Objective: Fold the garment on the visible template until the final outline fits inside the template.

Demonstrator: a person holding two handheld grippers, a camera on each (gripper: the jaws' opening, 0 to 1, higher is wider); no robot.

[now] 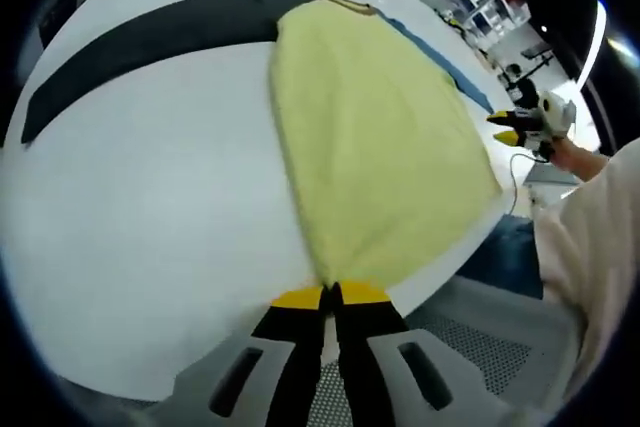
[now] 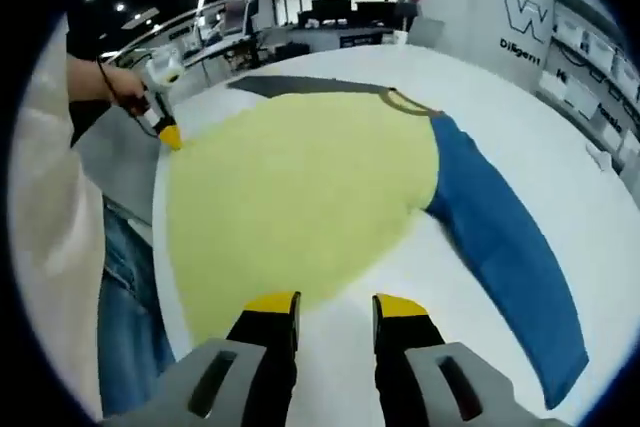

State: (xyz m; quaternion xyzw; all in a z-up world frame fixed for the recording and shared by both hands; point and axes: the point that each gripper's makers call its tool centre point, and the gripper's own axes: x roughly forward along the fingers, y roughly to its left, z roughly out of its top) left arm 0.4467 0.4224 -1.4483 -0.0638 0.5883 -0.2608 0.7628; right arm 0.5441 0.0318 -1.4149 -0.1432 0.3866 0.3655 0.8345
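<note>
Spread across the white counter (image 1: 130,227) at frame centre, the yellow sweatshirt (image 1: 375,147) is pinched at its hem by the left gripper (image 1: 331,295), while the right gripper (image 2: 336,305) is held apart; a sleeve fold is judged next.

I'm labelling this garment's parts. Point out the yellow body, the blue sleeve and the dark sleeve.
yellow body (image 2: 300,202): right gripper view, middle of the torso.
blue sleeve (image 2: 510,247): right gripper view, mid-sleeve.
dark sleeve (image 1: 150,42): left gripper view, mid-sleeve.
</note>
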